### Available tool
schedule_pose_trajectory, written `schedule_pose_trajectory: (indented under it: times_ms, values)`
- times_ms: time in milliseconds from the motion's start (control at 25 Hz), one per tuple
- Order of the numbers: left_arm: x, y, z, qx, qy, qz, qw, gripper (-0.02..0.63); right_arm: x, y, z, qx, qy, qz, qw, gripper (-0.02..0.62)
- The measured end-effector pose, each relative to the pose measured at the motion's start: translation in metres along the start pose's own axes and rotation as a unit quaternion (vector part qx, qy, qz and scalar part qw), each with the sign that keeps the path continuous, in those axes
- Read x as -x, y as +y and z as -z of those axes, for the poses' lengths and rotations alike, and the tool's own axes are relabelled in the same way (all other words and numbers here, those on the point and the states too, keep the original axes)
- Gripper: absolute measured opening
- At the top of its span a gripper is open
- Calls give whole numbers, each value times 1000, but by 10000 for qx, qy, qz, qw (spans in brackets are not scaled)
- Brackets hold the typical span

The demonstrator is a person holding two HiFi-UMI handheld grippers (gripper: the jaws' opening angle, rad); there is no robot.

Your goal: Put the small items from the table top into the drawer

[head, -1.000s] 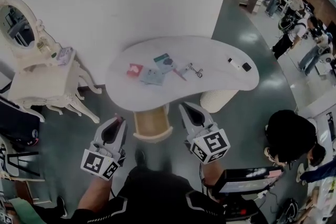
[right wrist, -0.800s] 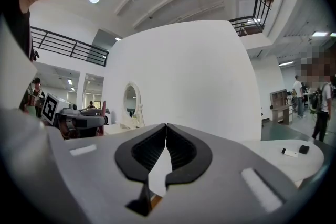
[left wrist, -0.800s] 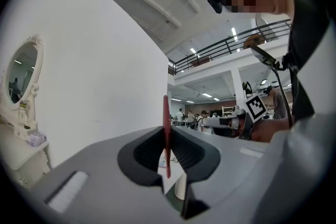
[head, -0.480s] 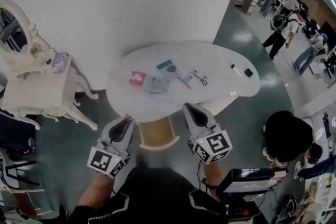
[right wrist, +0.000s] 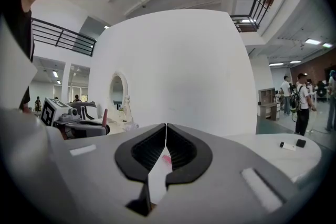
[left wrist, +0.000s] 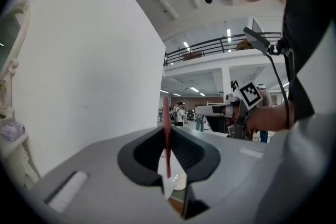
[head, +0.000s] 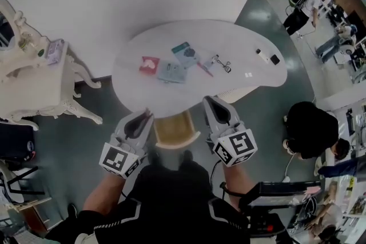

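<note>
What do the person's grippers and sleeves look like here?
The left gripper and right gripper are grey with black-lined pointed jaws, each bearing a white cube with black square markers. The person wears a black short-sleeved top with white trim.

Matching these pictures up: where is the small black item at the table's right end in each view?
Head view: small black item, near the white table's right end.
Left gripper view: not in it.
Right gripper view: low at far right, on the tabletop.
Shared landmark: the mirrored dressing table, at left in head view, left edge in left gripper view, left of centre in right gripper view.
</note>
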State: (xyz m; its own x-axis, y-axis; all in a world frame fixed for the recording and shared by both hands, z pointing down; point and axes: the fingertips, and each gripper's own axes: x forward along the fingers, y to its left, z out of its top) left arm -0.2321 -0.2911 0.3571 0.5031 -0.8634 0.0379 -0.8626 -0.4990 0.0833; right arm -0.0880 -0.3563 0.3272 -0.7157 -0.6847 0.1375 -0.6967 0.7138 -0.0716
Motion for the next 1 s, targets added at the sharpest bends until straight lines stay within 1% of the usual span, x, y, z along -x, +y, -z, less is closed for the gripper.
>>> schedule_pose_trajectory:
  times_ms: [120, 240, 400, 520, 640, 720, 840, 1000]
  values:
    - [-12, -3, 15, -131, 181, 42, 9997, 40, -6, -8, 11, -112, 78, -75, 9999, 8]
    - [-20, -8, 22, -195, 220, 121, 9995, 40, -12, -17, 13, -43, 82, -121, 9999, 8]
    - [-30, -11, 36, -130, 398, 31, 9991, 40, -19, -22, 26, -40, 173, -295, 9994, 8]
    - [-35, -13, 57, -114, 653, 32, 9978, 40, -24, -23, 37, 4, 224, -454, 9987, 8]
    - [-39, -21, 77, -14, 784, 195, 9967, 40, -27, -25, 50, -60, 279, -501, 9983, 8]
    - [-41, -26, 89, -33, 874, 271, 9958, 40, -28, -26, 60, -99, 351, -529, 9979, 8]
    - [-46, -29, 112, -118, 1077, 371, 9934, 40, -29, -26, 76, -148, 445, -599, 9971, 8]
    - [-52, -38, 142, -346, 1384, 625, 9878, 40, -30, -24, 96, -184, 541, -689, 9960, 11]
